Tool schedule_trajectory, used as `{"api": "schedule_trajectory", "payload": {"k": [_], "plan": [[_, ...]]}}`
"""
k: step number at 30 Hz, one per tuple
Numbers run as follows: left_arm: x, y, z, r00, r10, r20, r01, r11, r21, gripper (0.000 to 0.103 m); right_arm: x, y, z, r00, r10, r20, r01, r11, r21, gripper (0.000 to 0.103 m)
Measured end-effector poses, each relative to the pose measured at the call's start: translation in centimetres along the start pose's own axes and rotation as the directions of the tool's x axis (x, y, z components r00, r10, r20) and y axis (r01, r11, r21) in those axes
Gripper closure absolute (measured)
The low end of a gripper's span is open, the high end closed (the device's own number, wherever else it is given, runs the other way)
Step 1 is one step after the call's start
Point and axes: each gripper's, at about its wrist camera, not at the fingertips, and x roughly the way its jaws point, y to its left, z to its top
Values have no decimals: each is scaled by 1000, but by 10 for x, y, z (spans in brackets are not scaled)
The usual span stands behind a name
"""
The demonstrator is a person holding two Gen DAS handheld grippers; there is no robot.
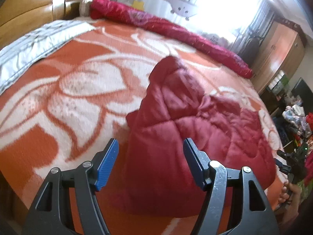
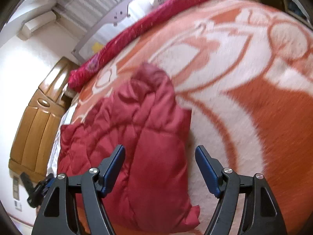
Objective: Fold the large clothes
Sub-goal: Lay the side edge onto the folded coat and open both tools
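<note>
A dark red quilted jacket lies bunched and folded on the orange and white flowered blanket. My left gripper hovers above its near edge, jaws apart, with nothing pressed between the blue pads. In the right wrist view the same jacket lies below my right gripper, which is also open and holds nothing. The right gripper and the hand holding it show at the right edge of the left wrist view. The left gripper appears at the lower left of the right wrist view.
A rolled crimson quilt runs along the bed's far edge. A pale grey sheet covers the end by the wooden headboard. A wooden wardrobe and piled clutter stand beyond the bed's right side.
</note>
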Motion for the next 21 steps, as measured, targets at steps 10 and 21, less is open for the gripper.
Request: {"api": "schedule_trajectory", "payload": {"k": [10,21], "plan": [[12,-59,8,986,-162,-46,166,982,95,35,15,78,-10,1000,13,4,-12,962,-274,27],[98,-109,17,971,6,-237,47,975,219,35,120,150,-17,975,-144,-169,33,845,-534,27]]}}
